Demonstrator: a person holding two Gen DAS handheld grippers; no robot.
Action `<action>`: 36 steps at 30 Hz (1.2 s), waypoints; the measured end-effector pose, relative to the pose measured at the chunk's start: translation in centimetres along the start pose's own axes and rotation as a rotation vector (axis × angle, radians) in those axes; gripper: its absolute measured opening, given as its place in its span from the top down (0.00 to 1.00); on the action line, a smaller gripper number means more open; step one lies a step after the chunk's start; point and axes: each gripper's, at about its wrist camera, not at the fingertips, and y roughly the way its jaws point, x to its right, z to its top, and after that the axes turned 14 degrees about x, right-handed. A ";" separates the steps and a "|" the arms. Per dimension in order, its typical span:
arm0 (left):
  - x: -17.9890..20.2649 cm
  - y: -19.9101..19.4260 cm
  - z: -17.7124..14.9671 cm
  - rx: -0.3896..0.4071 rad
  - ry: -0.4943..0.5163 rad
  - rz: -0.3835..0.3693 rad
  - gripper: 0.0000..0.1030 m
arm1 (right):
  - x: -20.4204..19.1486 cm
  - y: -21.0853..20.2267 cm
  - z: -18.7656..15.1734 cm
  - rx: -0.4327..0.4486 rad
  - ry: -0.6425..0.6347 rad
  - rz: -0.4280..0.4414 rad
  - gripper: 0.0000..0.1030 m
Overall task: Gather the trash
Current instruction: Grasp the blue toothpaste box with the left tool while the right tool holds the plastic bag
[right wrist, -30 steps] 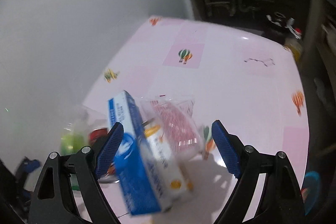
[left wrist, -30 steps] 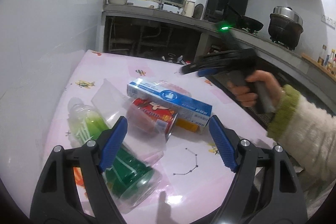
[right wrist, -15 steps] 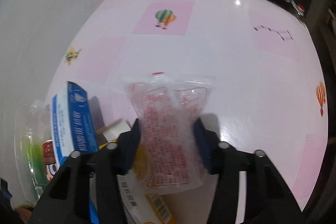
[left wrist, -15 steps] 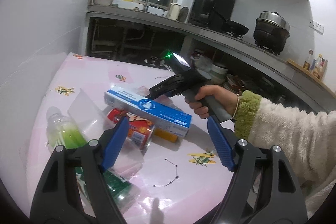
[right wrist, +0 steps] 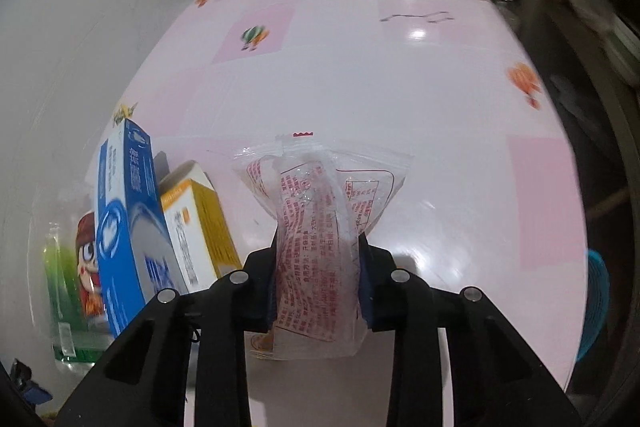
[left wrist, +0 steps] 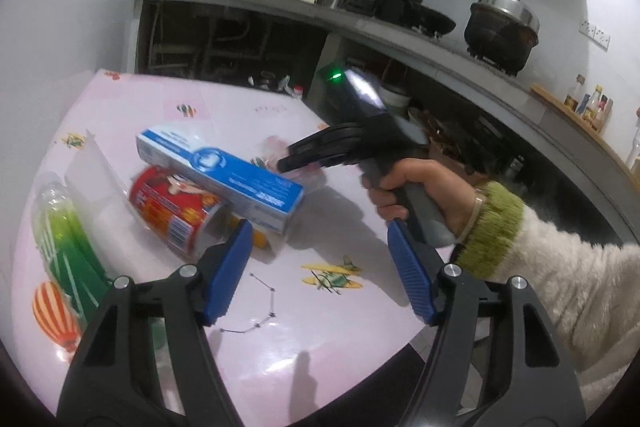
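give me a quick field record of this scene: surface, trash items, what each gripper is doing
surface: pink patterned table
trash items: blue box lying across red can; yellow box; green bottle; clear printed bag
right gripper: jaws have just been closing, pads now pinch the clear printed bag
left gripper: open, nothing between its pads, jaws have just been closing a little, aimed at the table near the can

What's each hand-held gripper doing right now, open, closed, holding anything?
Left hand-held gripper: open, nothing between its jaws, which have just been closing a little.
Right hand-held gripper: just closed on the clear plastic bag.
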 end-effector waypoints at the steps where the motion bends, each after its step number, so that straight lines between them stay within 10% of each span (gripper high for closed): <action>1: 0.2 0.5 -0.2 -0.016 -0.009 0.014 0.36 | 0.4 -0.6 -0.4 0.012 0.016 0.007 0.70; 17: -1.0 11.1 -0.8 -0.214 -0.183 0.271 0.36 | 0.5 0.1 -0.2 -0.038 0.032 0.256 0.70; 36: 0.0 11.8 -0.5 -0.254 -0.172 0.185 0.36 | 0.8 0.5 -1.9 -0.132 0.034 0.491 0.70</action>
